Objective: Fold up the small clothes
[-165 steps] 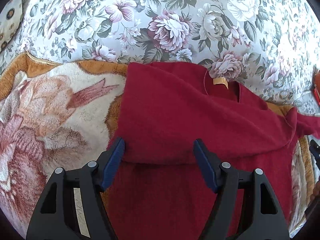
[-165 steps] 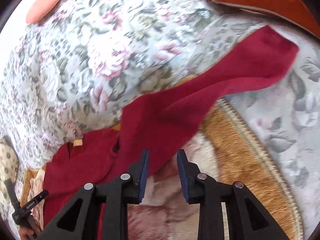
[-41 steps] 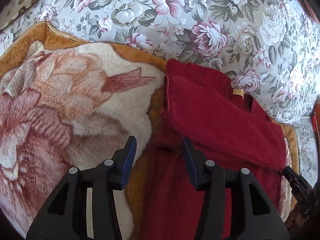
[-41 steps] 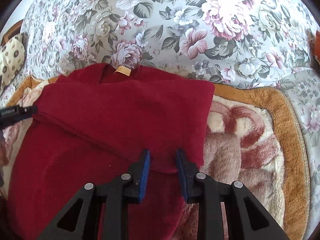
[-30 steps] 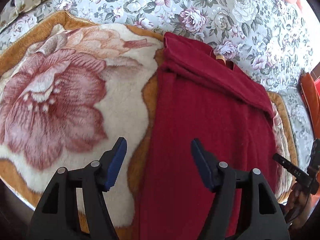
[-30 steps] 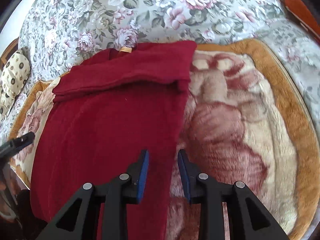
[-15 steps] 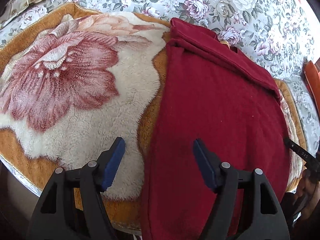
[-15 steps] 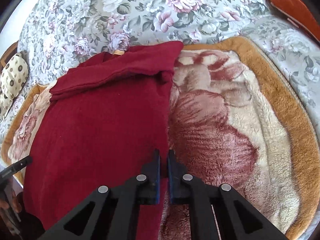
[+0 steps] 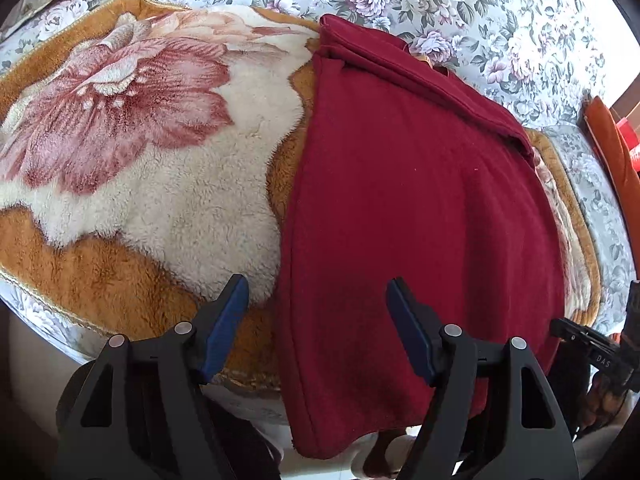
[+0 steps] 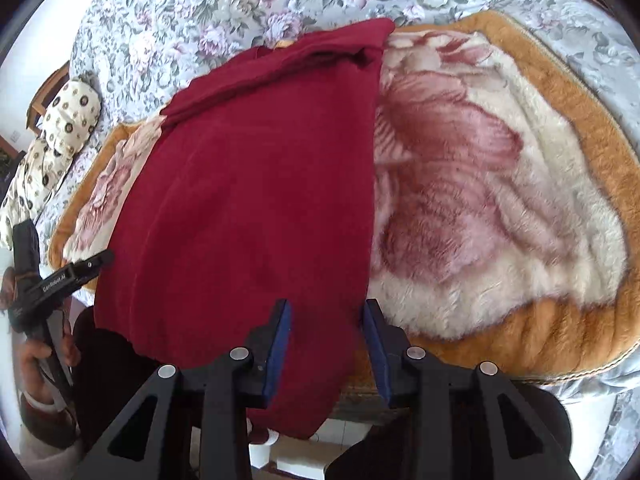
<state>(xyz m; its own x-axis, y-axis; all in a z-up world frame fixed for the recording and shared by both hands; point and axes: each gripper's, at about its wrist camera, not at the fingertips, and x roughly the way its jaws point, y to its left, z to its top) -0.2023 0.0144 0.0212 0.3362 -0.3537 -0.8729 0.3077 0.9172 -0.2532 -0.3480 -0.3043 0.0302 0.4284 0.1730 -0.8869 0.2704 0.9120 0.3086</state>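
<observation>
A dark red sweater point(image 9: 420, 208) lies flat on a plush floral blanket point(image 9: 168, 184), its sleeves folded across the chest and its hem hanging over the near bed edge. My left gripper point(image 9: 316, 292) stands wide open above the sweater's left edge near the hem; its pads touch nothing. In the right wrist view the sweater point(image 10: 256, 200) fills the middle. My right gripper point(image 10: 326, 312) hovers over the sweater's right edge near the hem, jaws opening, with cloth below the gap and no pad pressing on it. Each gripper shows in the other's view: right gripper point(image 9: 592, 356), left gripper point(image 10: 60, 276).
A grey flowered bedspread point(image 9: 480, 8) lies under the blanket. A cream spotted pillow point(image 10: 52, 148) sits at the far left. An orange-brown item point(image 9: 612, 152) lies at the right edge. The bed edge and the floor below point(image 10: 288, 456) are near the grippers.
Both grippers have drawn back from the folded sleeves toward the hem. The right jaws shut half a second ago and stand parted again now. The left jaws stayed wide.
</observation>
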